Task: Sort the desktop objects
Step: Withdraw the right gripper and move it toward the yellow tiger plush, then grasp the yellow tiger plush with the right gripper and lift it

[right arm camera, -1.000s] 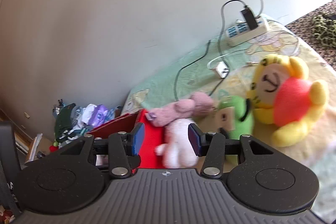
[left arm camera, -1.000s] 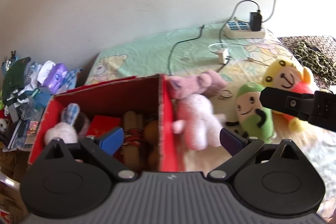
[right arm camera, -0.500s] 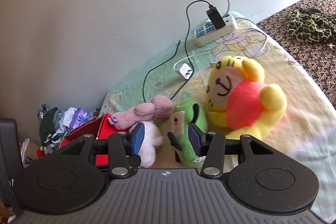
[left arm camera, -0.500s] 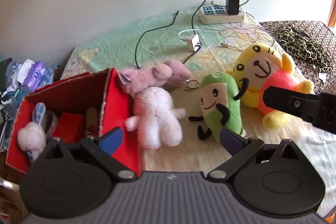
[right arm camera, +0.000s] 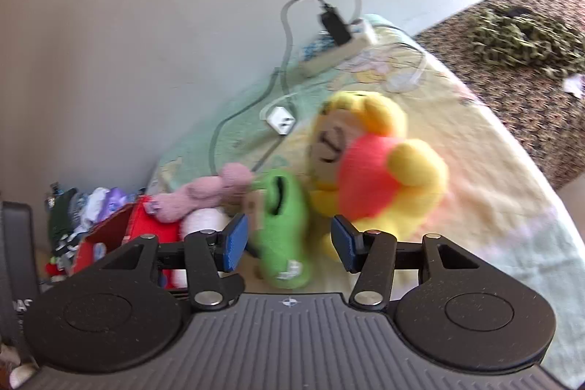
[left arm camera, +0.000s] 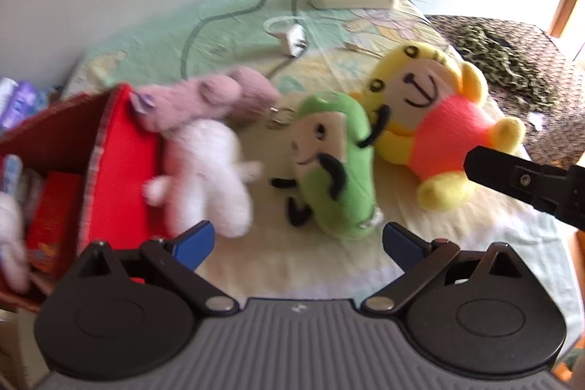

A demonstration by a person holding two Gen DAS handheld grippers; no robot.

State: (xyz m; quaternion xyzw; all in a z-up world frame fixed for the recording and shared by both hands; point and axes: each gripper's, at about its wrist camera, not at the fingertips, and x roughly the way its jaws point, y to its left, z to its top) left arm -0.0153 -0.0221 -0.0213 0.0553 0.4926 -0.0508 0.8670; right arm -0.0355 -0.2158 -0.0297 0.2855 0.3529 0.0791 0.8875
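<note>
Four plush toys lay mid-desk: green plush (right arm camera: 283, 229) central, white plush (left arm camera: 208, 170) and pink plush (left arm camera: 208, 97) touching the red box (left arm camera: 120, 163) at the left edge, yellow bear (left arm camera: 438, 127) rightward. Right gripper (right arm camera: 289, 243) straddled the green one, jaws apart, empty. Left gripper (left arm camera: 298, 245) wide open too. Risk: closing could snag the bear's leg just beside it.

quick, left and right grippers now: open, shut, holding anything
Left gripper: open, holding nothing; the green plush toy lies just ahead.
Right gripper: open, holding nothing; the same green toy sits between its fingers, not clamped.
</note>
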